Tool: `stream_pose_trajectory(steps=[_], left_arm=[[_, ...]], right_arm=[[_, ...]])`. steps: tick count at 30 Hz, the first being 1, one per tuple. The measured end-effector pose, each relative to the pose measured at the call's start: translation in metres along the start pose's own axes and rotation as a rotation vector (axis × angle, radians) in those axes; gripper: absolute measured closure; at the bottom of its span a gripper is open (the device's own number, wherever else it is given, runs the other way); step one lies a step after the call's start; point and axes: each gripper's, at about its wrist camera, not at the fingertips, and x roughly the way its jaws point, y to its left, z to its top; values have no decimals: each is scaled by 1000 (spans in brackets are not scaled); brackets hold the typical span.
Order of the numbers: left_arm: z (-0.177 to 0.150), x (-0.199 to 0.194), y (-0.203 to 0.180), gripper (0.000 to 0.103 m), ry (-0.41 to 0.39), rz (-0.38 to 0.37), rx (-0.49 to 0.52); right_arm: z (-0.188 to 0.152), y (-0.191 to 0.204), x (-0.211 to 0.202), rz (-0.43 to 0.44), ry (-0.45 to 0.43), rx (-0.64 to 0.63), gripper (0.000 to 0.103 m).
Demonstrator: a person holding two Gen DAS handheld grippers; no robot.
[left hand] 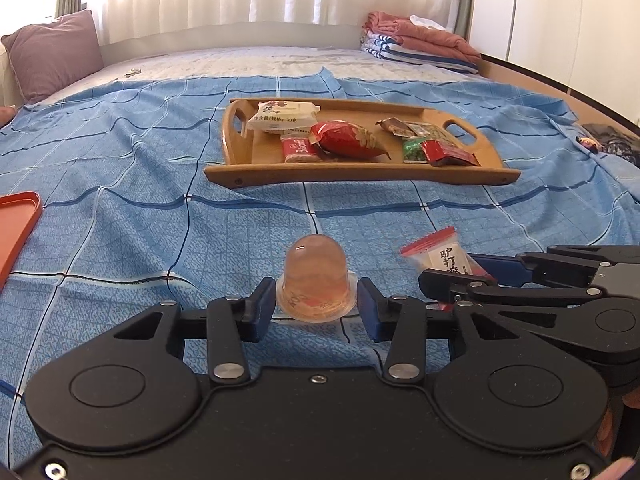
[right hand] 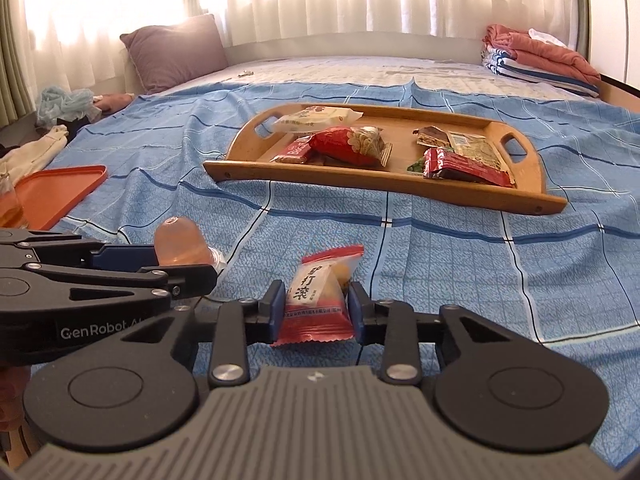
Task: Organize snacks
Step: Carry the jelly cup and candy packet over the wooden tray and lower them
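Note:
A clear orange jelly cup (left hand: 316, 280) sits upside down on the blue sheet between the fingers of my left gripper (left hand: 317, 304), whose pads touch its rim. In the right wrist view the cup (right hand: 182, 246) shows at the left. My right gripper (right hand: 316, 312) is shut on a red-and-white snack packet (right hand: 316, 300), which also shows in the left wrist view (left hand: 440, 256). A wooden tray (left hand: 360, 174) further back holds several snack packets; it also shows in the right wrist view (right hand: 384, 186).
An orange plastic tray (right hand: 56, 192) lies at the left on the bed, with a glass (right hand: 10, 204) on it. A purple pillow (right hand: 176, 52) and folded blankets (right hand: 536, 60) lie at the far side. The blue checked sheet (left hand: 120, 184) covers the bed.

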Motion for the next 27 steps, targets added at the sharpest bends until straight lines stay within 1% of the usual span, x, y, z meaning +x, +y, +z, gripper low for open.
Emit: stream_pose_trajectory(steps=[6, 16, 22, 27], left_arm=[[8, -8, -6, 61, -29, 11, -19], [25, -17, -14, 61, -65, -3, -9], [43, -17, -16, 61, -103, -5, -2], [65, -11, -17, 61, -133, -23, 3]], right_arm=[[5, 2, -13, -44, -44, 16, 65], [18, -4, -25, -67, -94, 24, 65], [33, -9, -27, -72, -132, 35, 65], [50, -18, -25, -74, -163, 48, 65]])
